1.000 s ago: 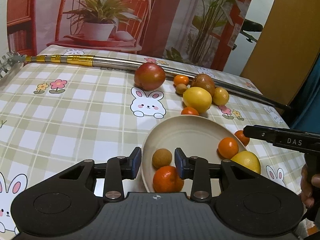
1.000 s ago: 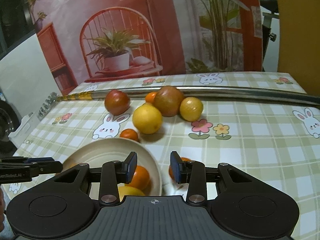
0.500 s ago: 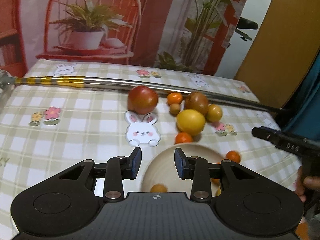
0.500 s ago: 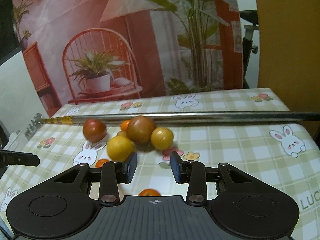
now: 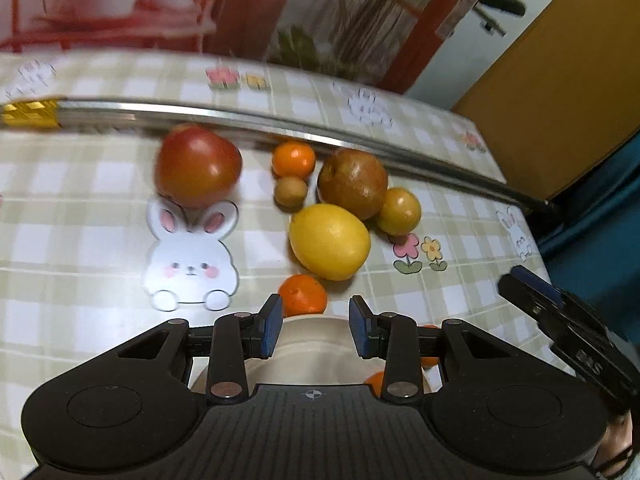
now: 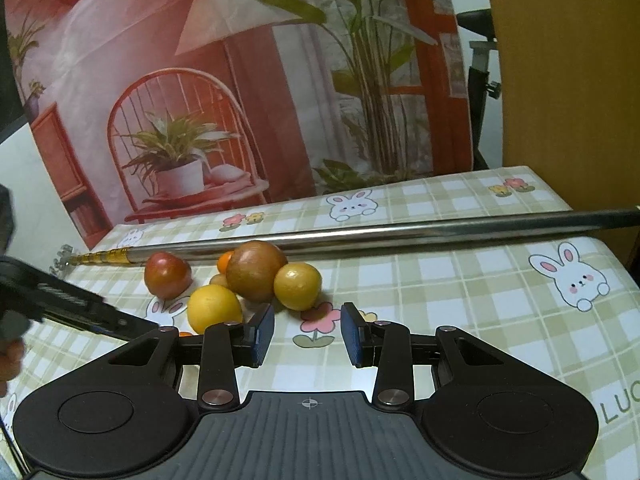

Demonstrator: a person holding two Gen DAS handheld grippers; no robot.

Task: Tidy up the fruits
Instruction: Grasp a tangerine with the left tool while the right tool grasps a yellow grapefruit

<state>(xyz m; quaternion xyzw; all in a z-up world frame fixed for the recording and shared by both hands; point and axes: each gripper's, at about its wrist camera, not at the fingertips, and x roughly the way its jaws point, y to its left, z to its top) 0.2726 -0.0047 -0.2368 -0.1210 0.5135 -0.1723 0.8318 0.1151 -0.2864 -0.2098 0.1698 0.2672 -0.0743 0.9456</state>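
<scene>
left gripper hovers with jaws apart and empty over the far rim of the bowl; a small orange sits on the cloth just past that rim, at 12 o'clock from the jaws; beyond it lies a lemon, with a brown apple and a yellow fruit touching at its 1 and 2 o'clock; a tiny brown fruit and another orange lie at its 11 o'clock; a red apple stands alone at 10 o'clock, near a metal pole; bits of orange fruit show in the bowl behind the right finger; right gripper, jaws apart and empty, points at the flower print, the fruit cluster at its 11 o'clock.
</scene>
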